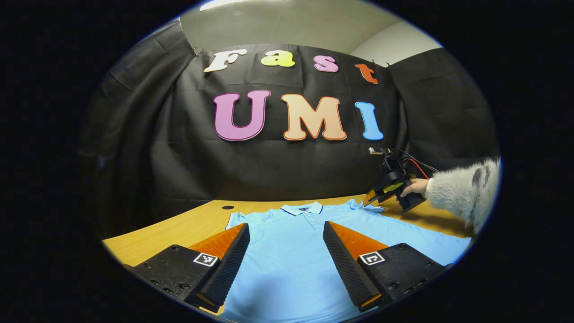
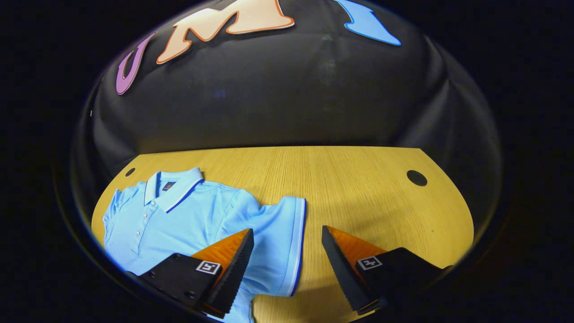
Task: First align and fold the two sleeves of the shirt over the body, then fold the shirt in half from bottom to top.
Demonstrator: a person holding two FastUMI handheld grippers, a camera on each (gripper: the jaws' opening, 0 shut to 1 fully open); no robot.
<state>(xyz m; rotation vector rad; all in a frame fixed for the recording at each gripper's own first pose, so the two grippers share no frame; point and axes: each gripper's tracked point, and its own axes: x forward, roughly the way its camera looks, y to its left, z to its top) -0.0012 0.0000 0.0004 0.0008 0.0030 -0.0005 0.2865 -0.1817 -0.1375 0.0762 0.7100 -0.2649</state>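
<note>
The shirt (image 1: 291,251) lies flat on the table (image 2: 358,188). The left gripper (image 1: 286,251) hangs open above its body. The right gripper (image 2: 287,255), fingers apart, straddles a sleeve (image 2: 282,242) hem.

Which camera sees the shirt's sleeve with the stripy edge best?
The right gripper view: the light blue polo shirt's short sleeve lies flat, its whole trimmed edge visible. The left gripper view shows that sleeve small and far off.

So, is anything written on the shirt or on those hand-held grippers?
Polo shirt, neck label: too small to read.
Left hand-held gripper, square markers: black-and-white patterns, no words.
Right hand-held gripper, square markers: patterns too, no words.
So no readable text on any of them.
</note>
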